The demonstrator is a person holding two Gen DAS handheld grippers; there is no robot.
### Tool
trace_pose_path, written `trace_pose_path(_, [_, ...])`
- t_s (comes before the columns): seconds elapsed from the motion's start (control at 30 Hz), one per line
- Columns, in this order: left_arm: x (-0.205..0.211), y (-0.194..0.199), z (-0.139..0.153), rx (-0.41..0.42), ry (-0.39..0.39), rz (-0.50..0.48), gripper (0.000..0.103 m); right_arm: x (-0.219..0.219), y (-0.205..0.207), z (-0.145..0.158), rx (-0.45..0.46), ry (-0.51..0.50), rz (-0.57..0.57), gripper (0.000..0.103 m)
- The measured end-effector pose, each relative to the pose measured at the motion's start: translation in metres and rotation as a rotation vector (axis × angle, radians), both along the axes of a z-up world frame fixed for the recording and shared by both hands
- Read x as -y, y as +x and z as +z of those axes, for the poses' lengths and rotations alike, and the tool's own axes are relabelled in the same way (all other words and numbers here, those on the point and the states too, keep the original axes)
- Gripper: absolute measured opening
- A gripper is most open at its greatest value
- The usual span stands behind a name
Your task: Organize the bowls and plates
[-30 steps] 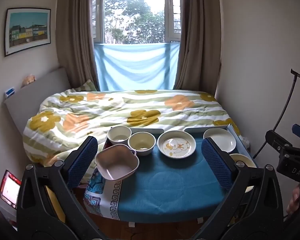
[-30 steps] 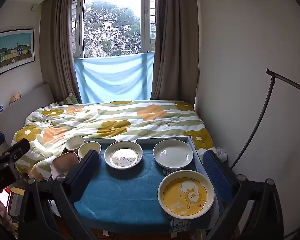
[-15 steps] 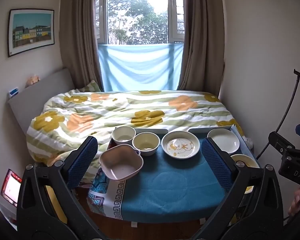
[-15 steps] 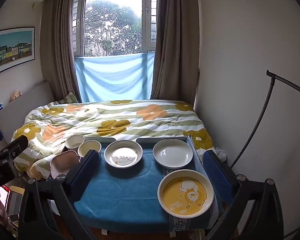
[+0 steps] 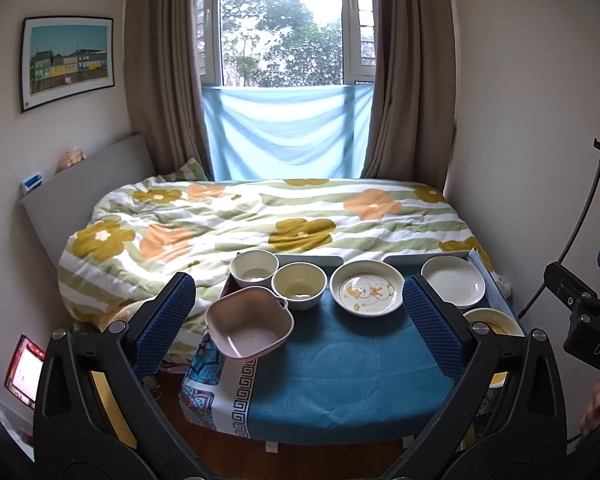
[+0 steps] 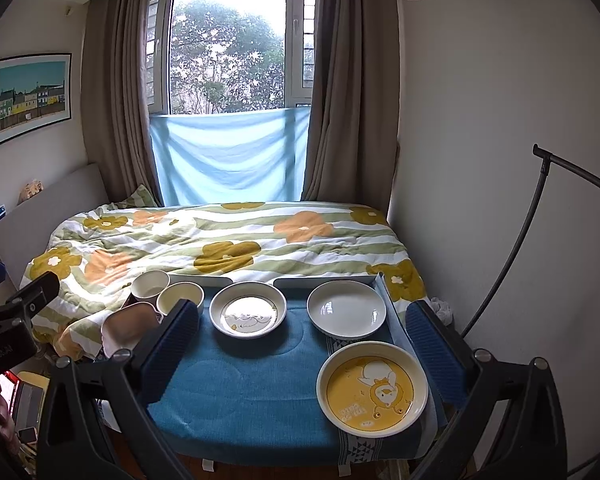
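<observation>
A small table under a blue cloth (image 5: 340, 364) (image 6: 252, 384) carries the dishes. At its left sit a pink square bowl (image 5: 249, 327) (image 6: 128, 326), a white round bowl (image 5: 254, 268) (image 6: 151, 285) and a cream round bowl (image 5: 299, 285) (image 6: 180, 297). A white plate with a duck drawing (image 5: 367, 293) (image 6: 248, 315) lies mid-table, a plain white plate (image 5: 453, 281) (image 6: 346, 309) at the back right, and a yellow cartoon plate (image 6: 372, 388) (image 5: 496, 320) at the front right. My left gripper (image 5: 300, 316) and right gripper (image 6: 304, 340) hang open above the near edge, holding nothing.
A bed with a flowered duvet (image 5: 260, 224) lies right behind the table. A curtained window (image 5: 284, 24) is beyond it, and a white wall (image 6: 500, 160) is close on the right. A black curved stand (image 6: 512, 256) rises at the right. A lit screen (image 5: 24, 368) sits low left.
Both grippers have drifted slightly, the left view shifting so the dishes sit a bit further right. No dish has moved and both stay open.
</observation>
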State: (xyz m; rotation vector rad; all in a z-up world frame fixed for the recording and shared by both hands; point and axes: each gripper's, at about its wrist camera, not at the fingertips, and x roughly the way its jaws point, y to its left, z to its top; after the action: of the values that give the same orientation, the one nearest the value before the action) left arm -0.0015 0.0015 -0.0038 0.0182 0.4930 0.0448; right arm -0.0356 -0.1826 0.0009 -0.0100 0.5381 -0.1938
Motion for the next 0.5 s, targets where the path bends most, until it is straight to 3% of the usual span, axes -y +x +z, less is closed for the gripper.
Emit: trace_pose_path(0.5, [-0.0077, -0.0022, -0.0022, 0.005, -0.005, -0.003, 0.103, -0.0022, -0.0011, 0.0002, 0.001, -0.005, 0.000, 0.103])
